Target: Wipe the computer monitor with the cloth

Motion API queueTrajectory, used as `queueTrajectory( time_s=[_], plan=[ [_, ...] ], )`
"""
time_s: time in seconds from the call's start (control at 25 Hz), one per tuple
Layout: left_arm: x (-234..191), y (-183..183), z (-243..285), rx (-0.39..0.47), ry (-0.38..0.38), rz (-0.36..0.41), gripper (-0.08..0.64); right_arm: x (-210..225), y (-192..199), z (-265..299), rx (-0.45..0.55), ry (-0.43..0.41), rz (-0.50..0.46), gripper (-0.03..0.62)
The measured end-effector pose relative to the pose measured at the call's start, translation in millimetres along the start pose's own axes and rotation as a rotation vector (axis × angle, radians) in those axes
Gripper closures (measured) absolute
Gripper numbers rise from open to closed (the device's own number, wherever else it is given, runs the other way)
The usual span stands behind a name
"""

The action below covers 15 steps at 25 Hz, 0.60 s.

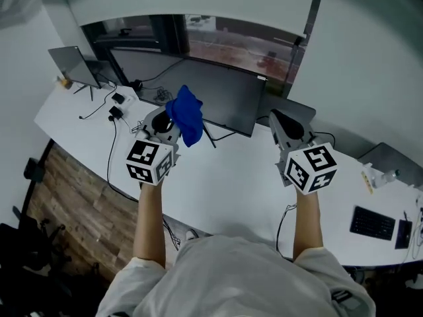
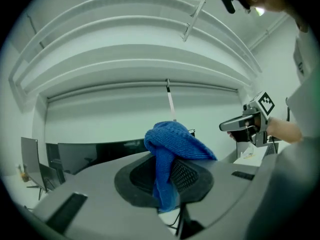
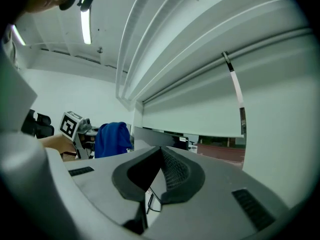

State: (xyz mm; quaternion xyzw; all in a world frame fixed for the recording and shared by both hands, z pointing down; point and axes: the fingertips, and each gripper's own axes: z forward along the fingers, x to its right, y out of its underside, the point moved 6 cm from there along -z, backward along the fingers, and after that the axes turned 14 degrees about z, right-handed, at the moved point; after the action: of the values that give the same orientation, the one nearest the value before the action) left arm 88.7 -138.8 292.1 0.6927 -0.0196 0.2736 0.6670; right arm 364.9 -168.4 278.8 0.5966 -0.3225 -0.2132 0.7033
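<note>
A blue knitted cloth (image 1: 187, 114) hangs bunched from my left gripper (image 1: 166, 123), whose jaws are shut on it. The cloth is held up just in front of the left part of the dark monitor (image 1: 221, 94) on the white desk. In the left gripper view the cloth (image 2: 172, 144) drapes over the closed jaws, with the monitor (image 2: 95, 151) behind. My right gripper (image 1: 285, 129) is shut with nothing in it, raised off the monitor's right edge. In the right gripper view its jaw tips (image 3: 161, 154) meet, and the cloth (image 3: 112, 139) shows to the left.
An open laptop (image 1: 73, 65) stands at the desk's far left, with cables and adapters (image 1: 119, 107) near it. A black keyboard-like item (image 1: 373, 222) and small things lie at the right end. The white desk (image 1: 231, 183) curves in front of me; a window is behind the monitor.
</note>
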Motion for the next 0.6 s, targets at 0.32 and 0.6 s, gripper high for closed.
queueTrajectory(
  time_s=[0.32, 0.6],
  plan=[
    [15.1, -13.3, -20.9, 0.045, -0.012, -0.013, 0.502, -19.1, 3.6, 3.1, -0.048, -0.025, -0.095, 0.580],
    [35.7, -5.8, -31.2, 0.023, 0.016, -0.032, 0.502, -25.9, 15.7, -4.7, -0.068, -0.035, -0.080, 0.580]
  ],
)
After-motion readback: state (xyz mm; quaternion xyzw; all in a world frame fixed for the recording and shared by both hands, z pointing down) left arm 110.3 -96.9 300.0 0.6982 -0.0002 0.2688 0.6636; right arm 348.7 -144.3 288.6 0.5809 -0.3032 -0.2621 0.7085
